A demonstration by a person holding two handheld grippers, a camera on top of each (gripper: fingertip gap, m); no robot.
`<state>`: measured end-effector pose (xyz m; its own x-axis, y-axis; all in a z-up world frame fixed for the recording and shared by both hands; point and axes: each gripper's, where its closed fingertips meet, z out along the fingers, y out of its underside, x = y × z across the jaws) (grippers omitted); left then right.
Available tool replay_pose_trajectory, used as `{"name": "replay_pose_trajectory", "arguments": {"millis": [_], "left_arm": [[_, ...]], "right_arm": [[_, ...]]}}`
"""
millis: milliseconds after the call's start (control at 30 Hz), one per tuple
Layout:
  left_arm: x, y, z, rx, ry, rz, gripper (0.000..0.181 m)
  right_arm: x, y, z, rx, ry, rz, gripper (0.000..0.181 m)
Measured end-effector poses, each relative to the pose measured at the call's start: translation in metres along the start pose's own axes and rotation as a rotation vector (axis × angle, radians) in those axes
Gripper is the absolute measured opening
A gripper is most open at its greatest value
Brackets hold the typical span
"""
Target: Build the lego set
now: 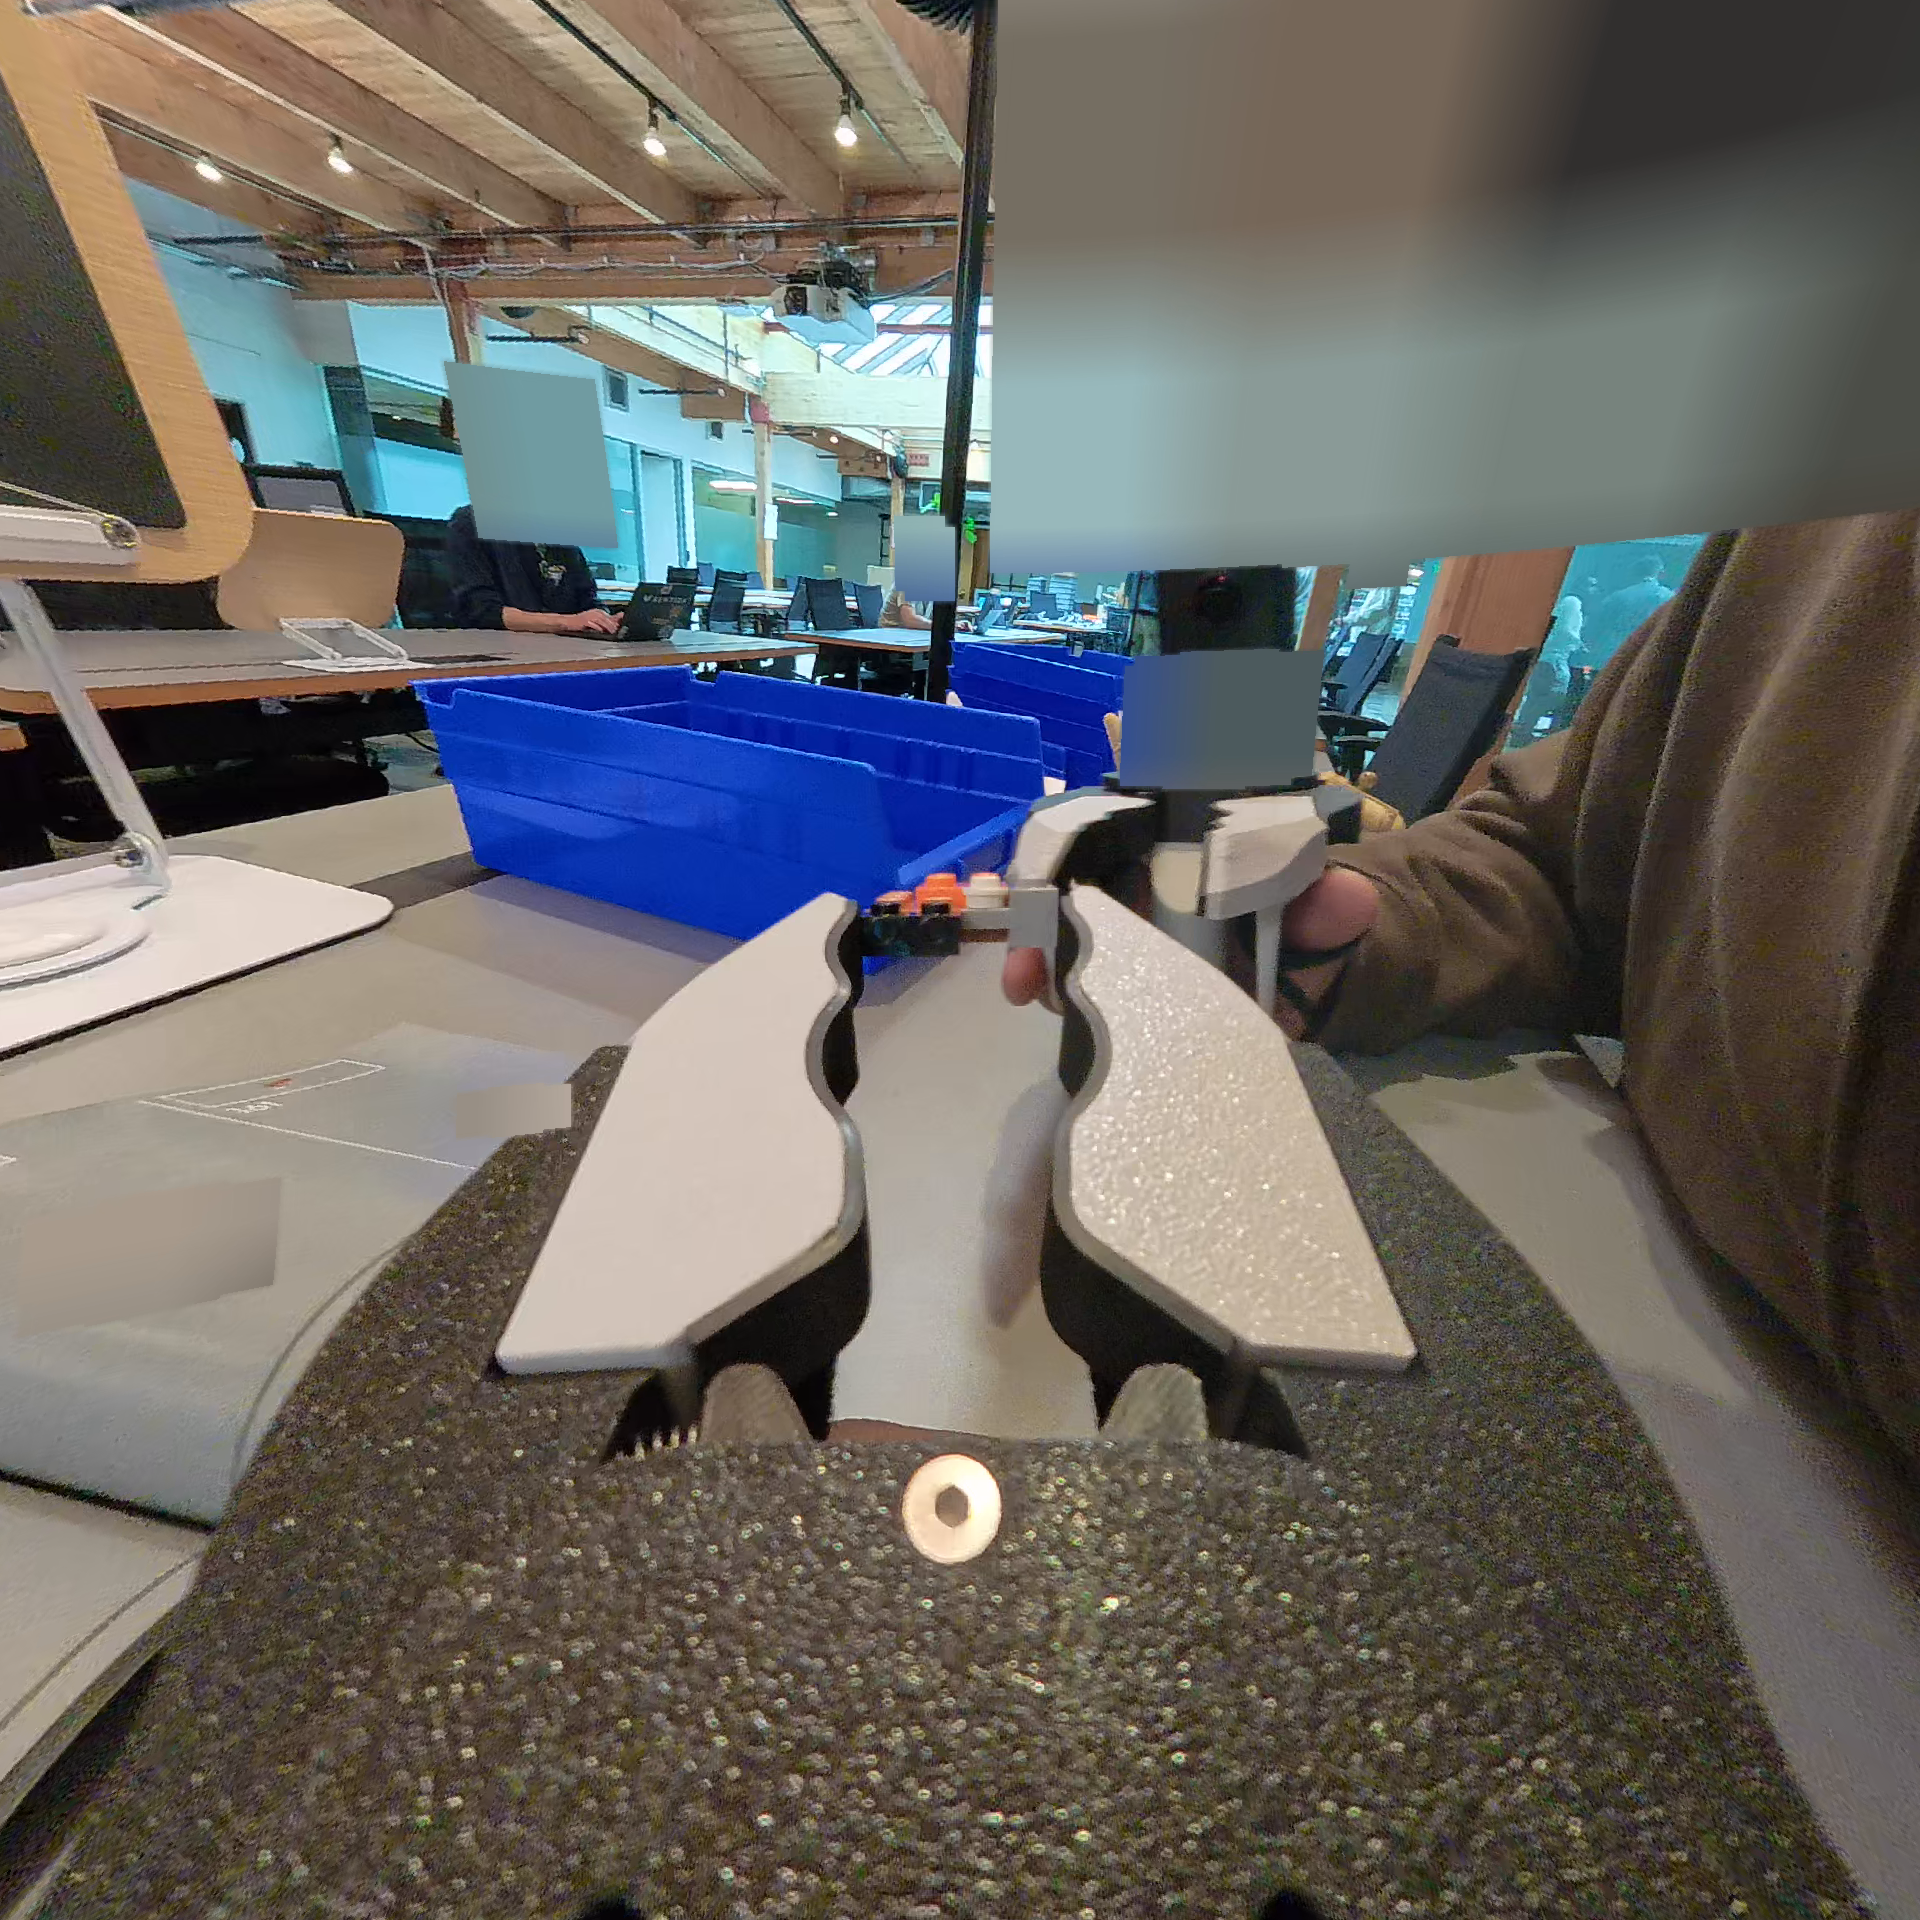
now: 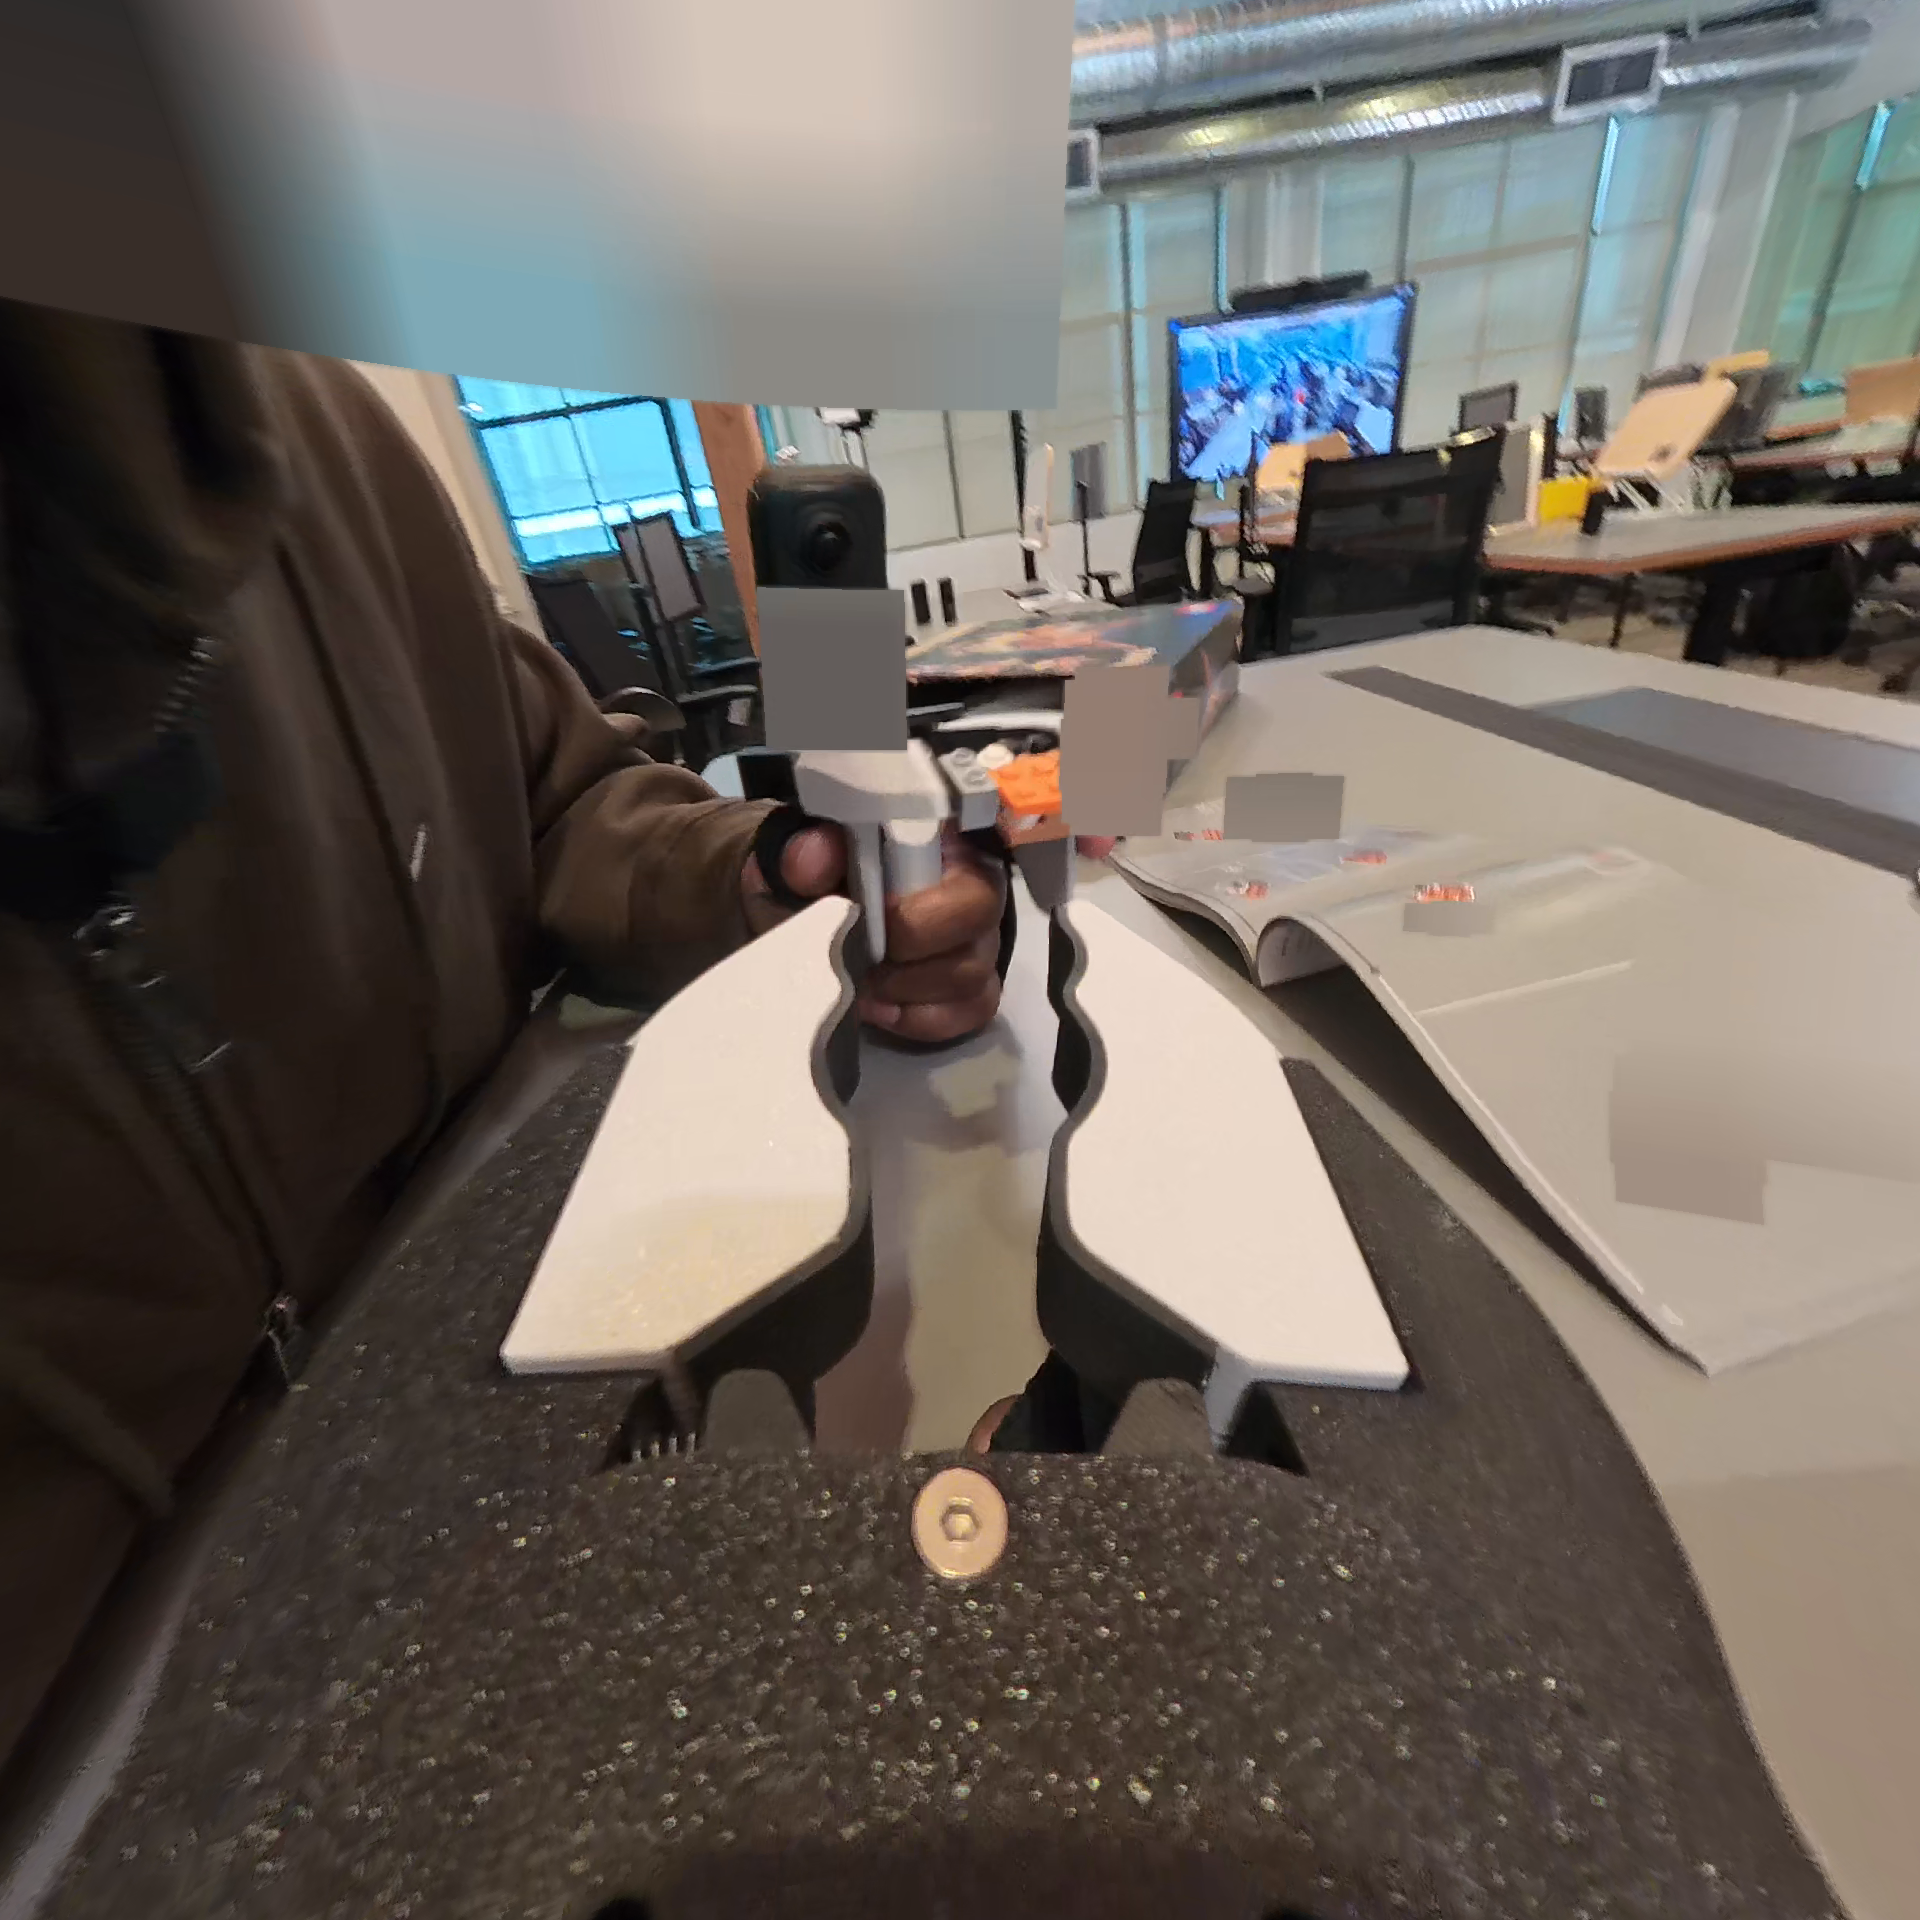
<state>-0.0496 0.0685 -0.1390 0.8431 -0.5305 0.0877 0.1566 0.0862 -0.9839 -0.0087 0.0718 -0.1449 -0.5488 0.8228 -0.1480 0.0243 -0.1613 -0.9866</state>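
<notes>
A small lego assembly [image 1: 935,914] of black, orange, white and grey pieces is held in the air above the grey table [image 1: 966,1195]. My left gripper [image 1: 956,925] is shut on it, one fingertip at each end. The assembly also shows in the right wrist view [image 2: 1013,790], next to a finger [image 2: 873,795] of the left gripper. My right gripper [image 2: 951,920] faces the left one, open and empty. Its right fingertip [image 2: 1060,935] is at the grey piece [image 2: 1044,868] hanging under the assembly. The right gripper also shows in the left wrist view [image 1: 1143,862], just beyond the assembly.
A blue bin [image 1: 727,800] stands behind the assembly, with a second one [image 1: 1039,686] farther back. A white monitor stand [image 1: 156,914] is at the left. An open instruction booklet [image 2: 1455,987] and the lego box [image 2: 1091,644] lie to the right. The person's brown sleeve [image 1: 1662,831] is close by. The left gripper's tips are roughly 5 cm from the right gripper's.
</notes>
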Motion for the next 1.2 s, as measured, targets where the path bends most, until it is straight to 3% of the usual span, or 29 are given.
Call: {"name": "replay_pose_trajectory", "arguments": {"millis": [233,633,1200], "left_arm": [[-0.001,0.0,0.002,0.003,-0.004,0.019,0.035],[-0.005,0.0,0.004,0.007,-0.024,0.023,0.035],[-0.006,-0.001,0.003,0.01,-0.023,0.01,0.035]], "right_arm": [[-0.012,-0.004,-0.016,-0.045,0.062,-0.036,0.032],[0.009,-0.018,-0.071,-0.056,0.282,-0.05,0.031],[0.02,-0.005,-0.075,-0.094,0.296,-0.059,0.031]]}}
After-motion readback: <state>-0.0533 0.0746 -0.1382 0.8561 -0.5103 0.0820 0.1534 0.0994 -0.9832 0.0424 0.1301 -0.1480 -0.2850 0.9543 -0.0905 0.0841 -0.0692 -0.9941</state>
